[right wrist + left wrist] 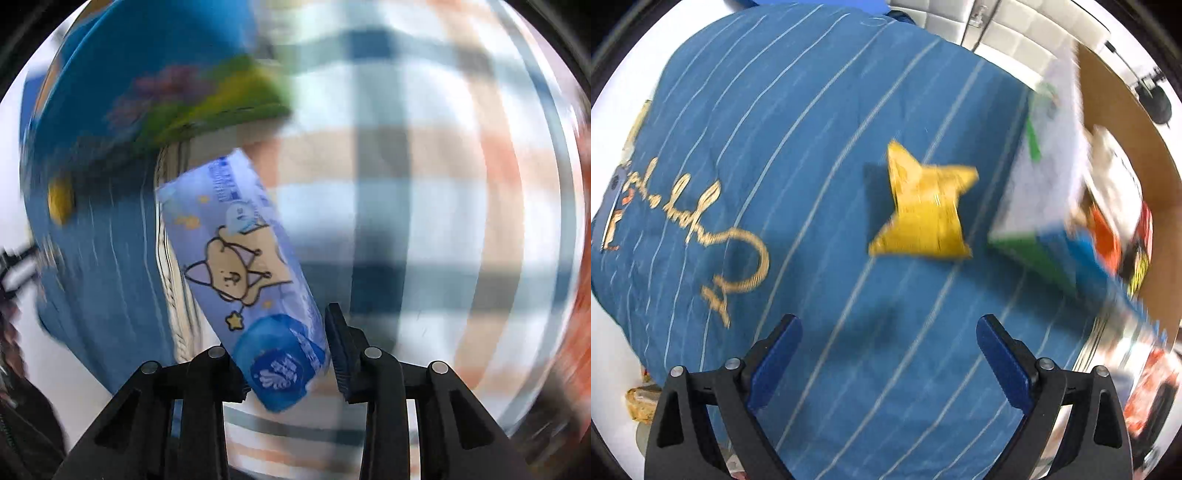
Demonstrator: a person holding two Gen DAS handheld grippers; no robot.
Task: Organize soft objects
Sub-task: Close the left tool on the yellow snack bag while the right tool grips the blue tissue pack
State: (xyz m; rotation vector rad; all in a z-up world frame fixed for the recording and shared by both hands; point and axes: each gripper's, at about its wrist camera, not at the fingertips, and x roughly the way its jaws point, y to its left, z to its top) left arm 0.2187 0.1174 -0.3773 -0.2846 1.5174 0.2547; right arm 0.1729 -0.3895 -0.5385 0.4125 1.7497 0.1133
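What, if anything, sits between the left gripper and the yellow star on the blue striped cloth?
Nothing visible does. The left gripper is open above bare blue striped cloth, and the yellow star lies ahead of it in the open. The nearest neighbour, a printed box, stands off to the star's right, outside that path.

Both views are brightly and evenly lit, with no glare to be seen. A short dark shadow is cast to the left of the yellow star cushion (pixel 925 206) on the blue striped cloth (pixel 783 147). Strong fisheye bending and black corners are seen at the edges. Motion blur is heavy in the right wrist view, where the checked cloth (pixel 424 184) is smeared, while the wipes pack (pixel 243 258) is rendered sharp.
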